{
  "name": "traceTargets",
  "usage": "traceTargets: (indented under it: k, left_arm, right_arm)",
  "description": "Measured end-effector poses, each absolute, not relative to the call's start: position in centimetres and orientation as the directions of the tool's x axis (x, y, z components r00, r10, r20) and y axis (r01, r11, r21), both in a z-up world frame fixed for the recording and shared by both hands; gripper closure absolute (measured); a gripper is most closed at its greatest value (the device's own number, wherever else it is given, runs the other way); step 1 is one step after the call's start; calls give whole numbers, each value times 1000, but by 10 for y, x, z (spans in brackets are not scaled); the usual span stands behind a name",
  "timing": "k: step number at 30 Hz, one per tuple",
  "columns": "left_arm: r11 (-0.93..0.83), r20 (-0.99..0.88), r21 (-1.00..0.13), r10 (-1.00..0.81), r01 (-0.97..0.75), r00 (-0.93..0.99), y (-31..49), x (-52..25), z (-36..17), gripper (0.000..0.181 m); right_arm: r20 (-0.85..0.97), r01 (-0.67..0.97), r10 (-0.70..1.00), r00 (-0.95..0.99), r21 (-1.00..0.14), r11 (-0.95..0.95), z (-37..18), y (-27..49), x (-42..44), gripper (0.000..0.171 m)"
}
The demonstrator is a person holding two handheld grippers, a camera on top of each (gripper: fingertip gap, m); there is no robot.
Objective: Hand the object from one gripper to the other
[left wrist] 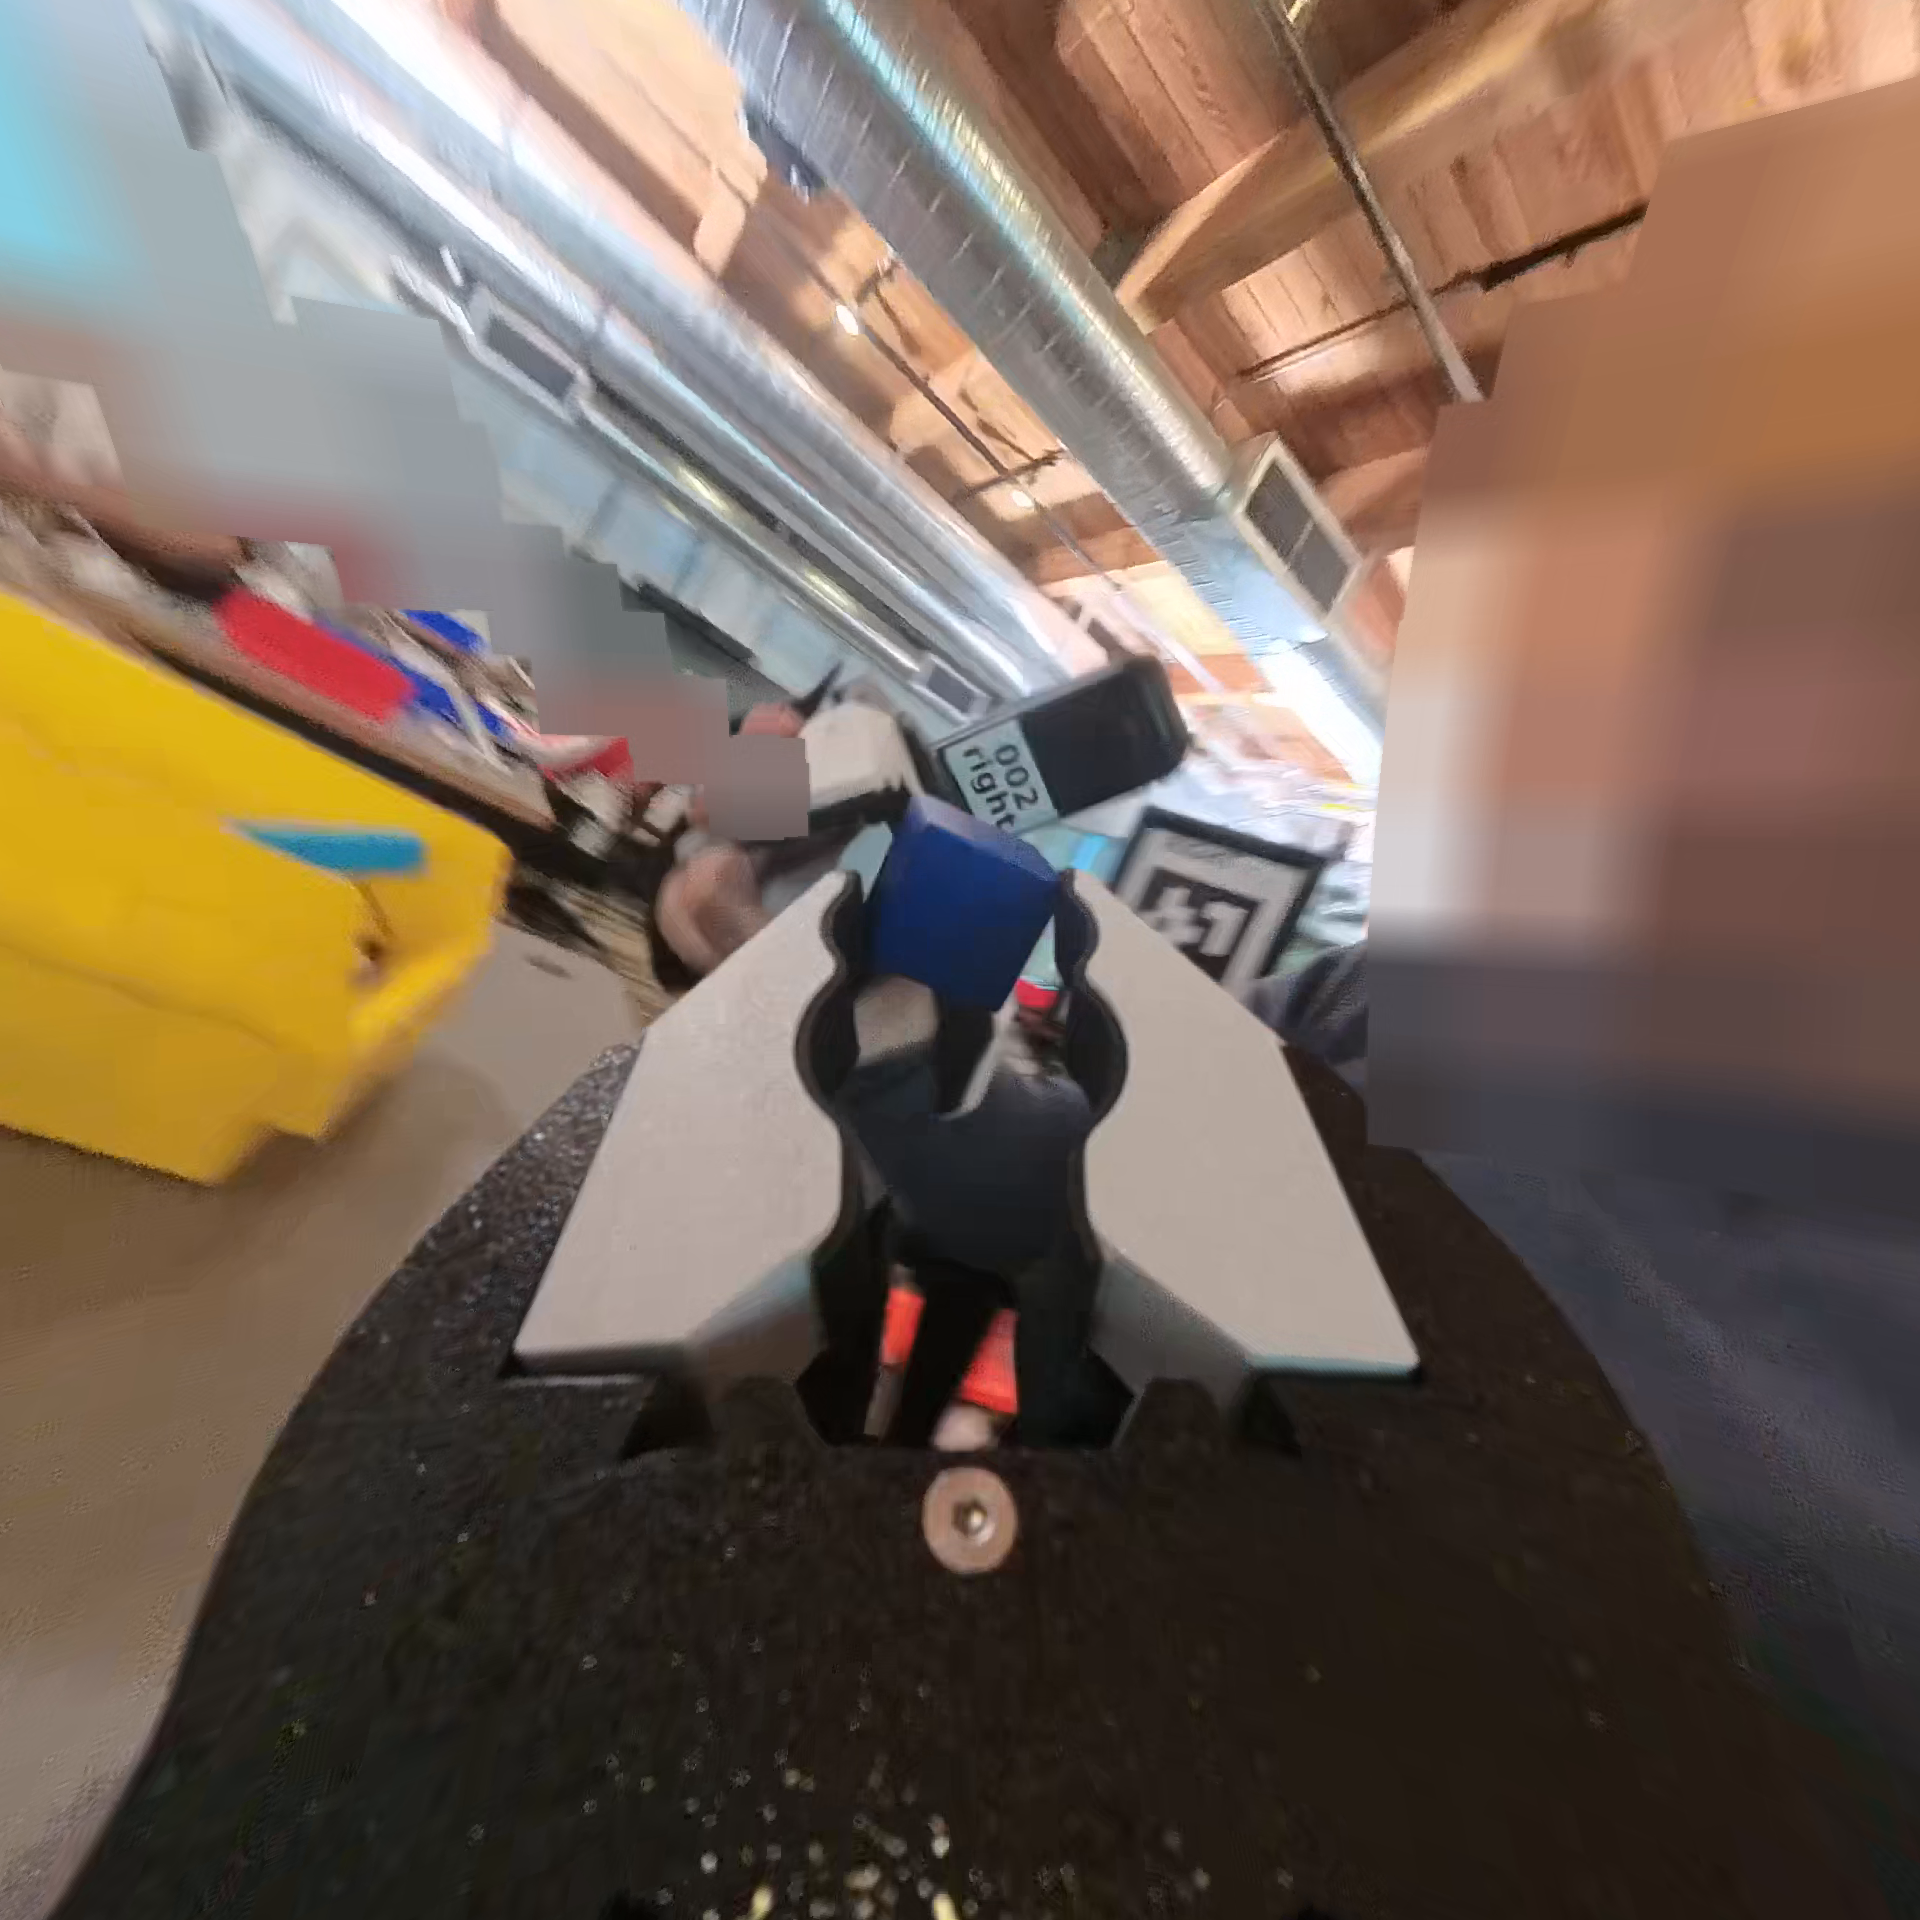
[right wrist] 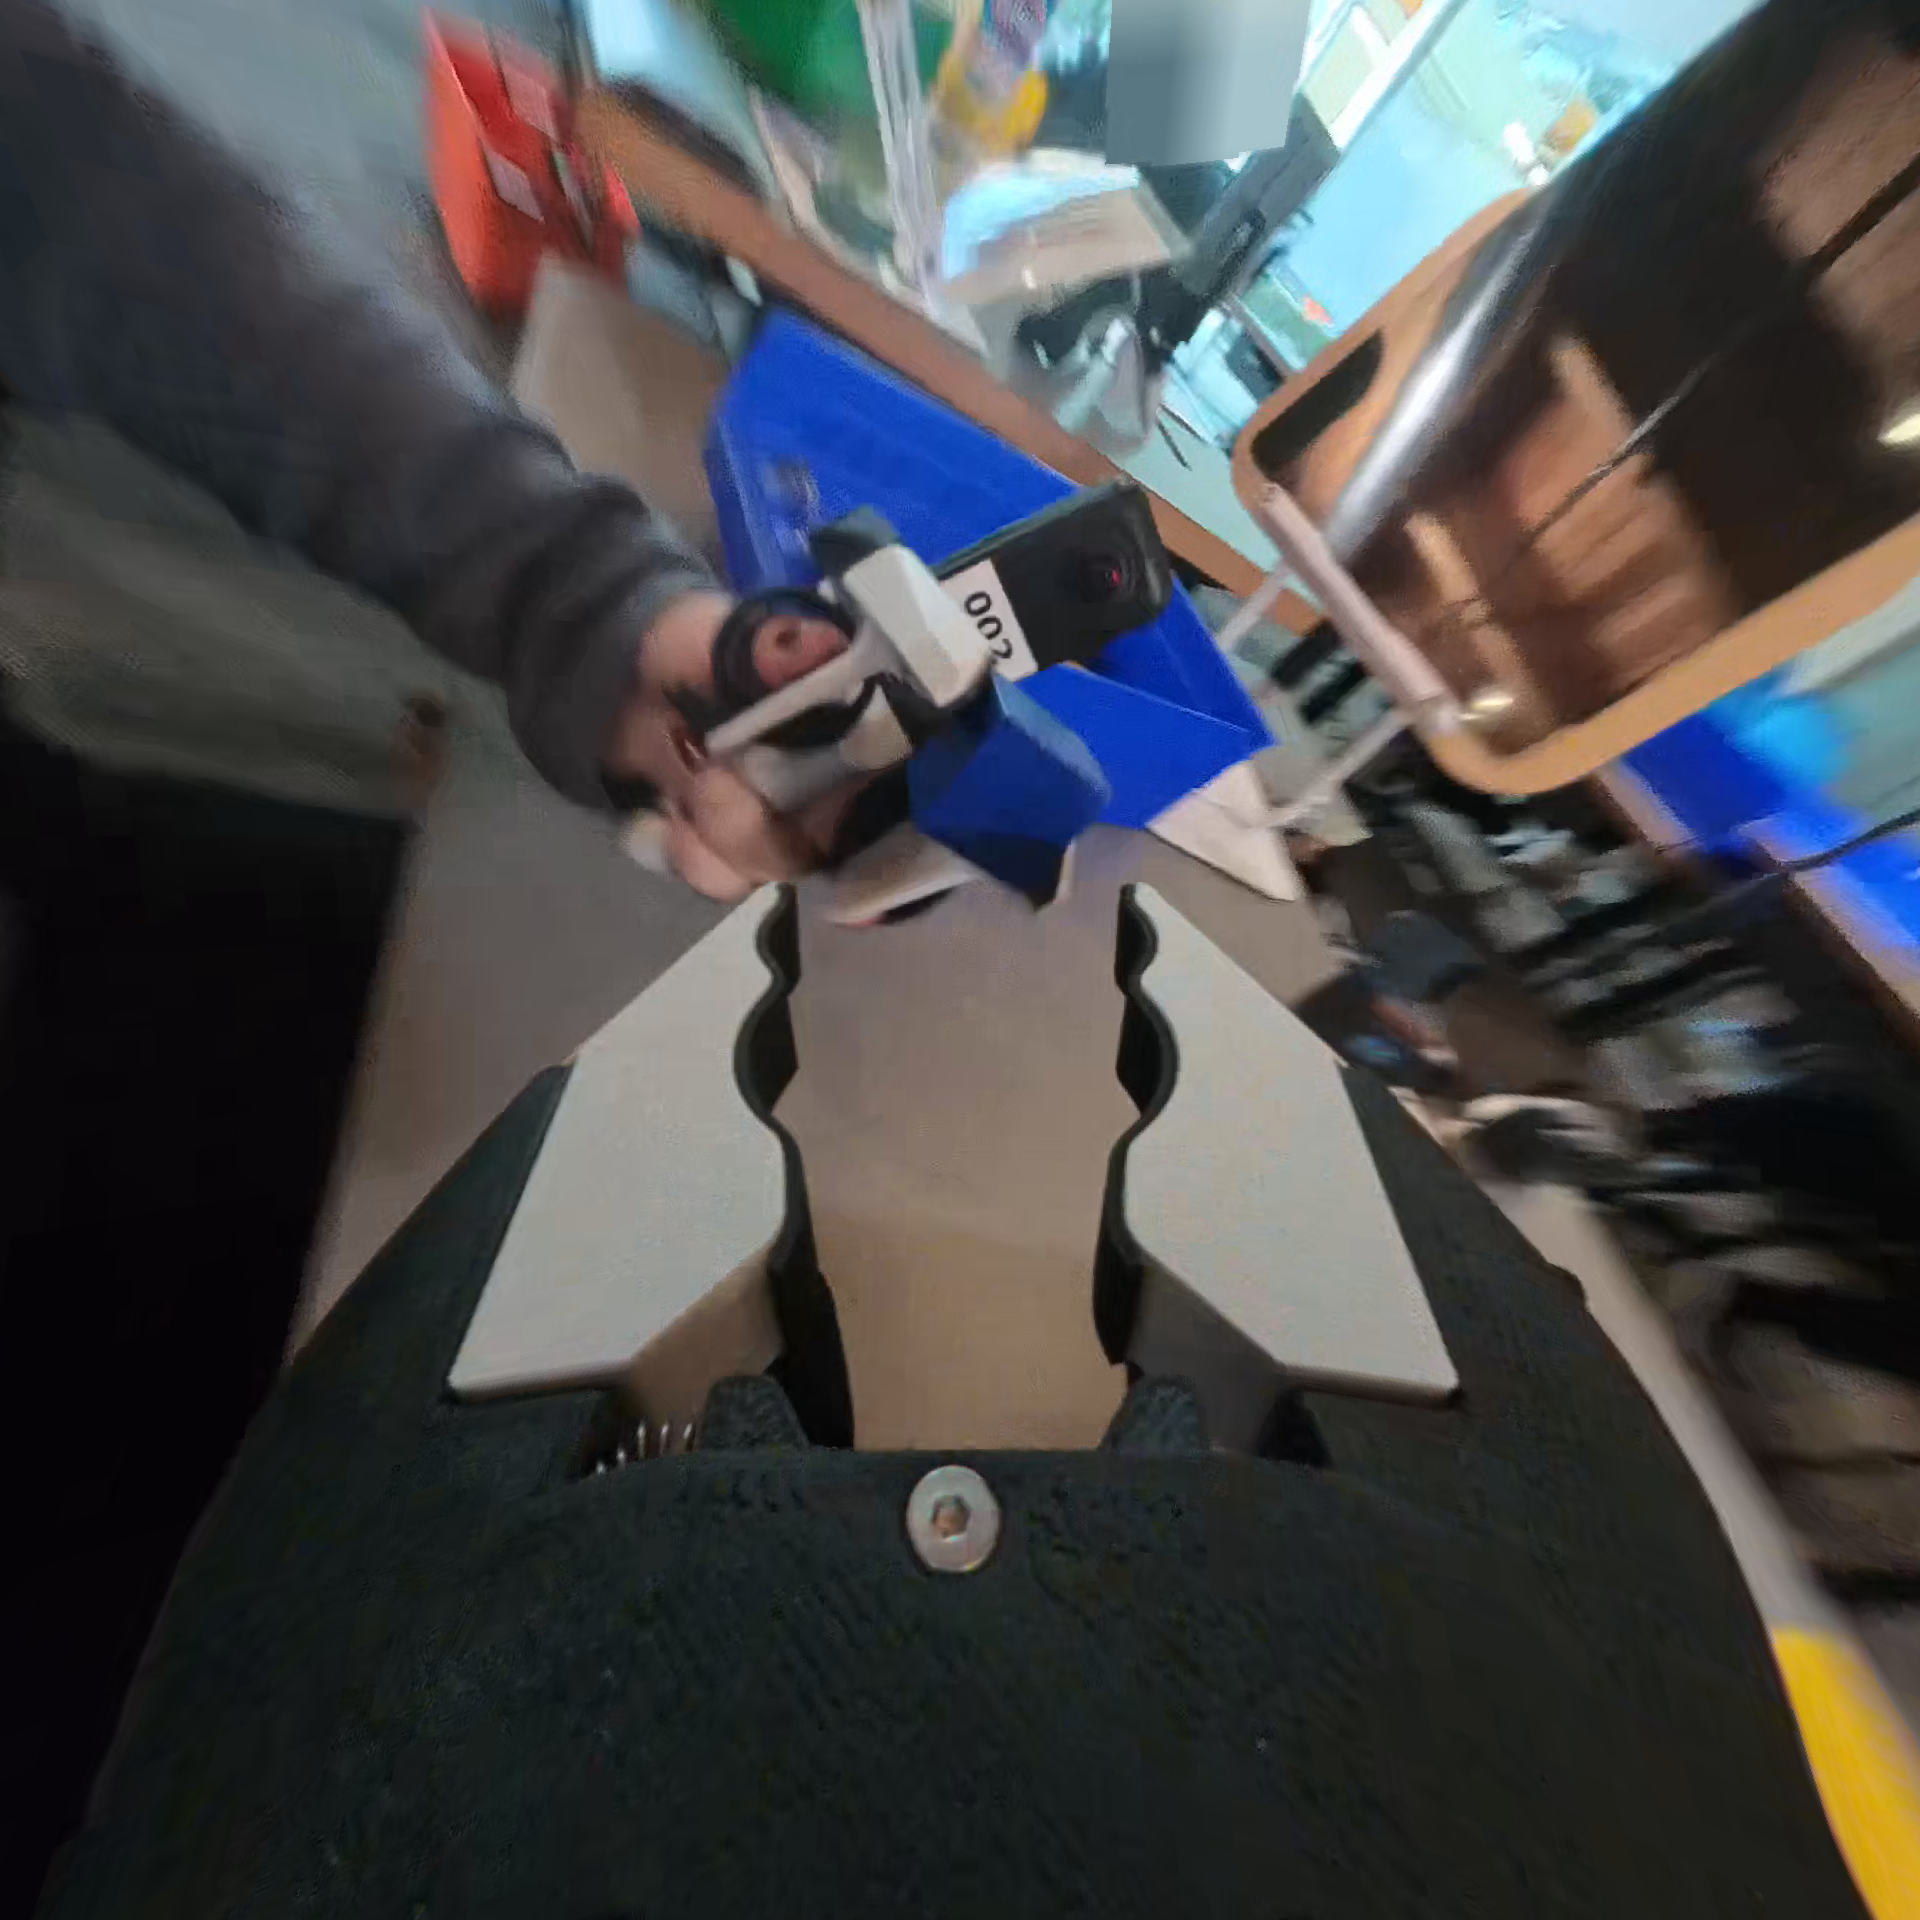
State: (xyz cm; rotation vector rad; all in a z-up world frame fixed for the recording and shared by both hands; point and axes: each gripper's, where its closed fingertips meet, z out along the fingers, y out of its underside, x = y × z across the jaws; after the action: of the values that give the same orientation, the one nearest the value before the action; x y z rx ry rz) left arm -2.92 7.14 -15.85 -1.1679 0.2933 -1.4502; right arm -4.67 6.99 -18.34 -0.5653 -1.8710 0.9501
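Not much legible tbh: small white printed label (left wrist: 989, 777) stuck on the black camera block (left wrist: 1091, 727), black-and-white square marker card (left wrist: 1210, 914) beside it. Blue sticker (left wrist: 327, 847) on the yellow plastic bin (left wrist: 156, 935): too blurry.

You have a yellow bin (left wrist: 208, 883) on the tan table (left wrist: 156, 1351) at left. A blue bin (right wrist: 831, 436) sits farther back. Silver ducting (left wrist: 935, 260) runs beneath wooden ceiling beams (left wrist: 1351, 156).

Setting: workshop or lab space of industrial build. Above the left gripper (left wrist: 958, 914), exposed wooden ceiling joists (left wrist: 1299, 208) and a ribbed silver air duct (left wrist: 935, 260) with vent grilles. Left of it, a yellow plastic bin (left wrist: 208, 904) on a tan worktop (left wrist: 156, 1299). Ahead of the right gripper (right wrist: 956, 914), a blue bin (right wrist: 883, 436); far behind it, cluttered benches, blurred.
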Motion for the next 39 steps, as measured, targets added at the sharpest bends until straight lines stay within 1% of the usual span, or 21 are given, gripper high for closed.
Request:
traceTargets:
  k: [1, 3, 4, 5, 6, 7, 9, 12, 14, 16, 18, 20, 22, 25, 28, 30, 32, 34, 35, 37, 39]
  left_arm:
    - [-149, 382, -803, -872, 577, 306, 70, -34, -155, 146]
    - [104, 148, -913, -817, 395, 557, 69, -40, -154, 147]
    - [202, 13, -948, -745, 244, 667, 71, -43, -157, 146]
    - [280, -138, -957, -668, 76, 731, 71, -42, -160, 147]
    - [350, -295, -932, -583, -94, 757, 71, -41, -162, 146]
    - [402, -437, -881, -494, -248, 751, 71, -40, -163, 146]
    - [447, -644, -752, -339, -485, 686, 72, -38, -164, 146]
    - [479, -844, -522, -168, -706, 510, 71, -30, -169, 146]
    - [488, -911, -398, -110, -777, 398, 72, -22, -178, 146]
    - [484, -934, -346, -93, -804, 346, 74, -18, -186, 146]
    - [488, -939, -330, -86, -808, 332, 74, -16, -189, 146]
    - [477, -926, -370, -118, -797, 359, 76, -16, -193, 145]
    - [452, -885, -460, -158, -765, 439, 80, -19, -194, 143]
    - [371, -746, -665, -275, -649, 607, 90, -28, -199, 114]
    - [301, -567, -822, -350, -484, 745, 97, -41, -197, 99]
    - [259, -448, -891, -372, -373, 813, 101, -52, -194, 98]
    - [198, -327, -943, -383, -268, 864, 106, -63, -194, 98]
    - [137, -224, -973, -384, -185, 895, 112, -73, -197, 99]
    - [110, -180, -983, -389, -149, 903, 114, -75, -199, 100]
    - [61, -102, -995, -397, -85, 912, 117, -79, -203, 101]
    - [5, -44, -999, -389, -46, 920, 122, -82, -209, 100]
  right_arm:
    - [404, -1, 755, -515, -882, 471, -178, 68, -41, 112]
    - [87, 90, 801, -593, -981, 173, -165, 72, -32, 113]
    - [-91, 166, 808, -582, -986, 9, -159, 80, -33, 113]
    - [-270, 261, 787, -555, -955, -144, -157, 88, -35, 113]
    - [-425, 358, 733, -531, -896, -261, -160, 92, -35, 113]
    - [-542, 432, 665, -513, -833, -346, -164, 91, -35, 113]
    - [-656, 497, 534, -534, -754, -429, -165, 82, -33, 112]
    - [-703, 546, 451, -550, -712, -443, -170, 68, -37, 113]
    - [-724, 585, 408, -556, -690, -426, -175, 55, -37, 112]
    - [-747, 627, 375, -549, -665, -406, -182, 46, -37, 117]
    - [-745, 632, 383, -546, -667, -394, -188, 44, -39, 135]
    - [-742, 632, 391, -545, -670, -389, -191, 46, -39, 135]
    - [-728, 617, 408, -551, -685, -388, -191, 49, -40, 136]
    - [-650, 558, 558, -515, -749, -357, -196, 66, -46, 136]
    - [-500, 431, 744, -444, -847, -311, -185, 100, -49, 136]
    - [-275, 304, 918, -288, -935, -184, -176, 143, -49, 136]
    - [3, 255, 999, -33, -967, 11, -168, 196, -38, 136]
    - [234, 312, 949, 212, -936, 161, -163, 246, -16, 136]
    - [309, 380, 895, 322, -908, 177, -166, 270, -2, 136]
    - [401, 523, 777, 484, -845, 111, -179, 311, 28, 136]
    - [426, 601, 737, 524, -798, 34, -197, 330, 44, 137]
